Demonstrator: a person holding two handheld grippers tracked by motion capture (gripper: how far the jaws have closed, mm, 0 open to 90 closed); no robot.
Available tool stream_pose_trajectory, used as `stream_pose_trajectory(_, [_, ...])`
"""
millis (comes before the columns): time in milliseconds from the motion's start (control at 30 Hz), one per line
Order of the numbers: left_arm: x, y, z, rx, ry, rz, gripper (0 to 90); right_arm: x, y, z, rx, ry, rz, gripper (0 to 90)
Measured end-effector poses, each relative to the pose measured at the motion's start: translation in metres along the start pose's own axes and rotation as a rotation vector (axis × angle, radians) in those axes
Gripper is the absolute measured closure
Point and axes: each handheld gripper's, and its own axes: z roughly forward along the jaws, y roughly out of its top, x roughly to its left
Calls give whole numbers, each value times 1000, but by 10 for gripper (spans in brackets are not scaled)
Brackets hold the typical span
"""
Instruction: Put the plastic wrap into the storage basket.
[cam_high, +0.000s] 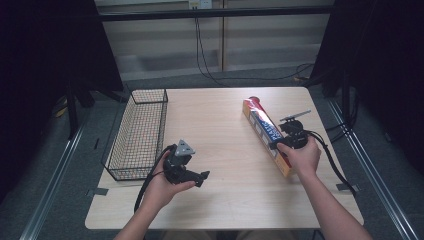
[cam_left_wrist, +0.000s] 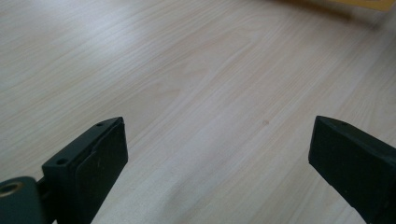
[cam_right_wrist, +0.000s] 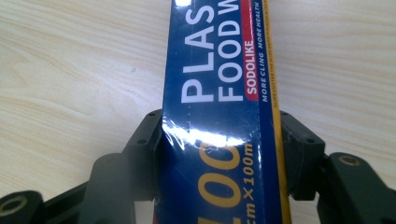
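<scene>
My right claw (cam_right_wrist: 219, 154) is clamped across a long blue, red and yellow cardboard box of plastic food wrap (cam_high: 267, 136), one jaw pressed against each long side of it. The box lies flat on the right half of the pale wood-grain table (cam_high: 225, 150), running slantwise from the far middle toward the near right edge, and I grip it near its closer end. My left claw (cam_left_wrist: 219, 154) hangs over bare tabletop, jaws spread wide with nothing between them. A black wire-mesh basket (cam_high: 139, 132) sits along the table's left edge, just beside my left hand (cam_high: 162, 187).
</scene>
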Motion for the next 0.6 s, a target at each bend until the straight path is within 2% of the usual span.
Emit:
stream_pose_trajectory(233, [-1, -1, 2, 5, -2, -3, 46, 0, -8, 8, -15, 5, 10, 407])
stream_pose_trajectory(267, [-1, -2, 2, 7, -1, 8, 46, 1, -11, 11, -13, -9, 4, 405])
stream_pose_trajectory(367, [-1, -3, 3, 2, -3, 0, 46, 2, -15, 16, -13, -12, 1, 400])
stream_pose_trajectory(433, [0, -3, 3, 8, -6, 6, 46, 4, -14, 17, -13, -24, -16, 394])
stream_pose_trajectory(600, [0, -3, 4, 10, -5, 8, 46, 1, -6, 18, -17, -4, 13, 327])
